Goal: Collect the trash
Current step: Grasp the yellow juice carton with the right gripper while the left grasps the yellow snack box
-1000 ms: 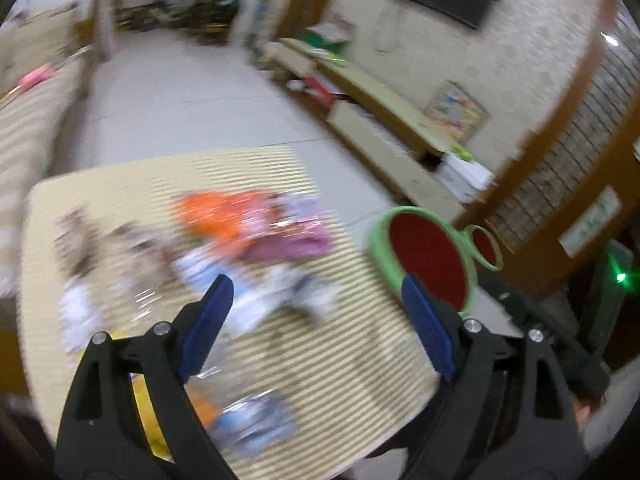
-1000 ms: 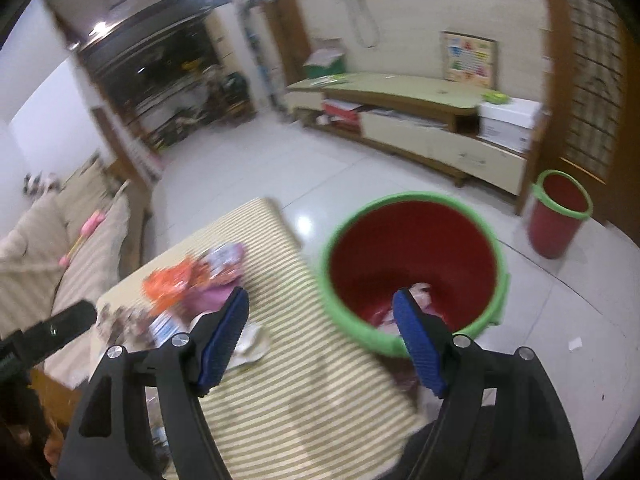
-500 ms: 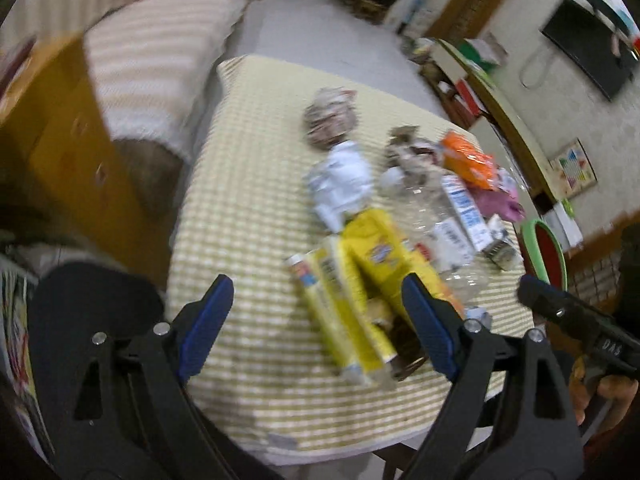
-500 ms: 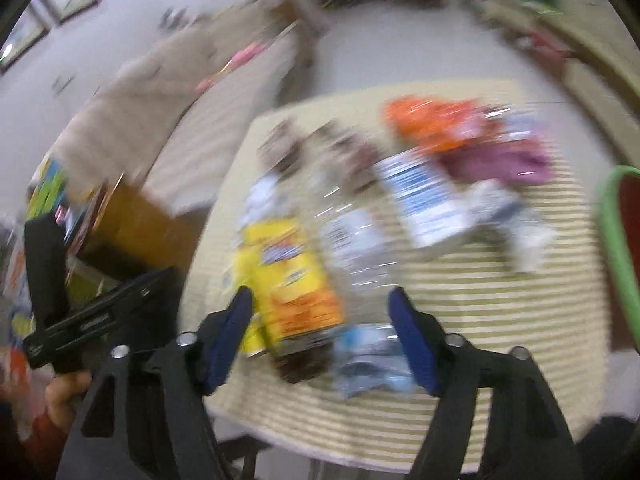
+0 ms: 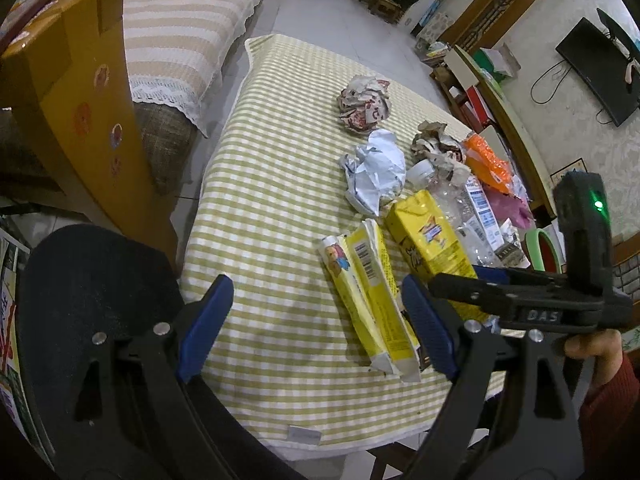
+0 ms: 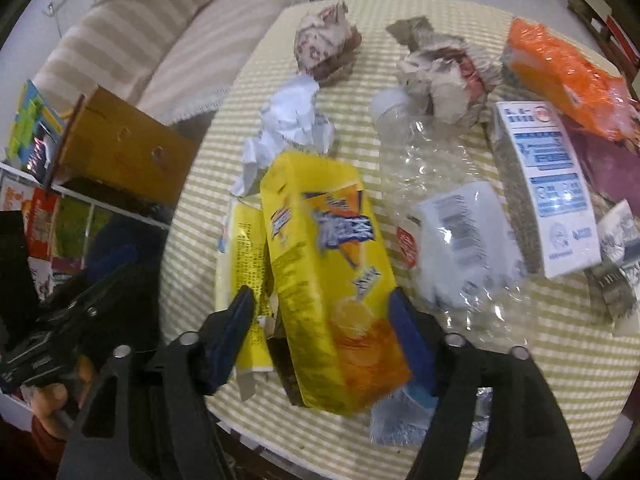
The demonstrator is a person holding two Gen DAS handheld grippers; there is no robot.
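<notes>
Trash lies on a green-checked table (image 5: 280,208). A yellow drink carton (image 6: 332,264) (image 5: 432,240) lies between the open jaws of my right gripper (image 6: 320,316), not clamped. Beside it lies a flattened yellow wrapper box (image 5: 368,292) (image 6: 240,256). Further back are a crushed clear bottle (image 6: 432,184), crumpled white paper (image 5: 378,174) (image 6: 288,120), two printed paper balls (image 5: 364,102) (image 6: 440,68), a white-blue carton (image 6: 548,192) and an orange bag (image 6: 560,76). My left gripper (image 5: 316,320) is open and empty above the table's near part, left of the wrapper box. The right gripper's body shows in the left wrist view (image 5: 528,300).
A green-rimmed red bin (image 5: 542,244) stands past the table's far right edge. A striped sofa (image 5: 180,32) and a wooden cabinet (image 5: 80,92) stand to the left. A black chair back (image 5: 88,288) is at the near left. A foil scrap (image 6: 400,416) lies at the table's near edge.
Both grippers have swung away from the bin to the table. The right gripper has come down around the yellow carton. The left gripper has moved closer to the table.
</notes>
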